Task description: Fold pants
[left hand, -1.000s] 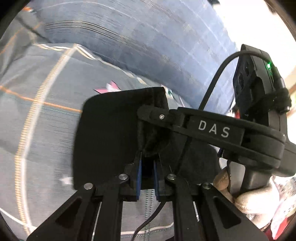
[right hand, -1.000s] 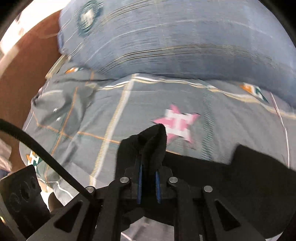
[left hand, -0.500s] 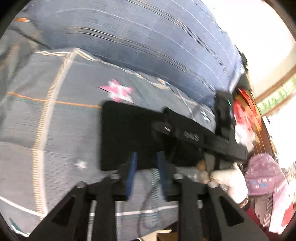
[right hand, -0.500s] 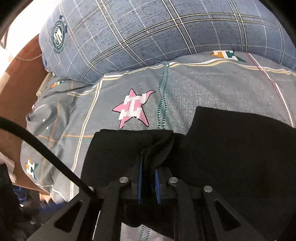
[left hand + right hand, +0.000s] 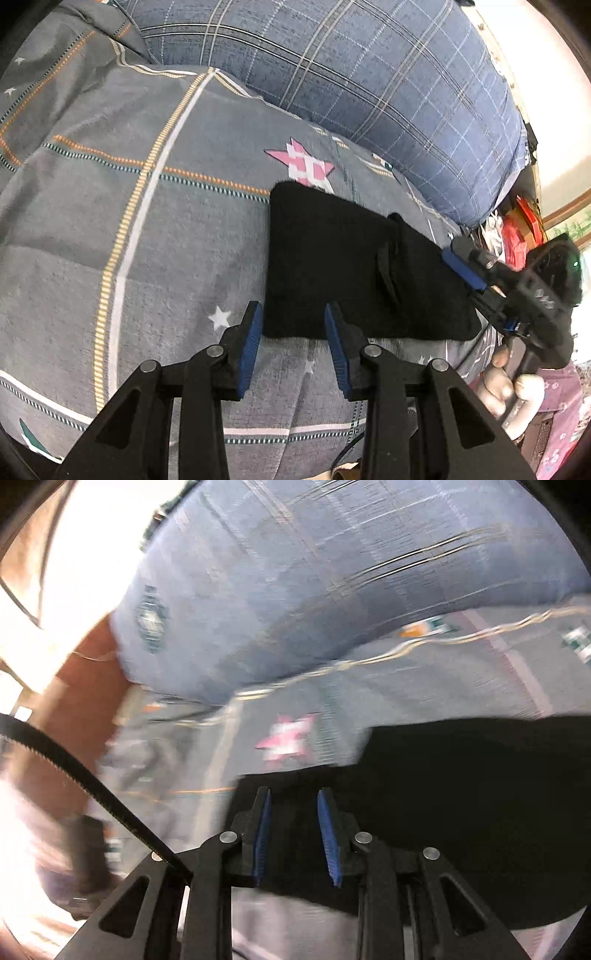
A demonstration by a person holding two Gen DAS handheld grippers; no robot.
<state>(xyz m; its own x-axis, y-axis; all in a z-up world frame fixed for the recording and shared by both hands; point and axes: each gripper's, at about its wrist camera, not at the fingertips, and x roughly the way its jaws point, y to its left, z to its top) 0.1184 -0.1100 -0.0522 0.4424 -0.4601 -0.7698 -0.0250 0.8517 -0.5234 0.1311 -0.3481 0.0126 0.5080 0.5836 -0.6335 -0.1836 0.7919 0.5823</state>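
Observation:
The black pants [image 5: 351, 266] lie folded in a flat rectangle on the grey patterned bedspread [image 5: 110, 221]. My left gripper [image 5: 293, 317] is open and empty, its blue pads just at the near left edge of the pants. My right gripper [image 5: 461, 271] shows in the left wrist view at the right end of the pants, held by a gloved hand. In the blurred right wrist view the right gripper [image 5: 293, 797] is open and empty above the pants [image 5: 461, 794].
A large blue plaid pillow [image 5: 351, 74] lies along the far side of the bed. A pink star print [image 5: 306, 168] sits just behind the pants. Red and pink clutter [image 5: 517, 229] is off the bed at the right. A brown headboard [image 5: 85, 701] is at left.
Both grippers let go of the black cloth and opened. The pants now lie flat and folded, and both grippers have drawn back from them.

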